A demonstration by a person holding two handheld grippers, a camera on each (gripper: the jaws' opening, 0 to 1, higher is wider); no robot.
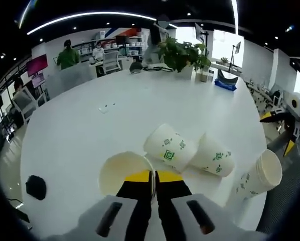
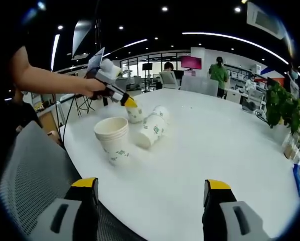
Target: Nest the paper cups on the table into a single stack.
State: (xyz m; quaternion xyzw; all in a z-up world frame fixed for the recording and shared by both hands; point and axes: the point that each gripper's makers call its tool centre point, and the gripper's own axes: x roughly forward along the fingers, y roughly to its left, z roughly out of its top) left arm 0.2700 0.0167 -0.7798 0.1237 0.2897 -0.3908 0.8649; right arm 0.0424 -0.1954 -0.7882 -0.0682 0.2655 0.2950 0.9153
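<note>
The left gripper (image 1: pixel 152 182) is pinched shut on the rim of an upright paper cup (image 1: pixel 124 172) near the table (image 1: pixel 90 125) edge, while the right gripper (image 2: pixel 152 193) hangs wide and empty off that edge. Two cups (image 1: pixel 171 147) (image 1: pixel 213 156) lie tipped just beside it, and the nested stack (image 2: pixel 113 136) stands at the rim. The thin rim may crumple or slip in the pinch, and swinging across could roll the tipped cups or knock the stack off; a potted plant (image 1: pixel 182 54) stands well apart.
</note>
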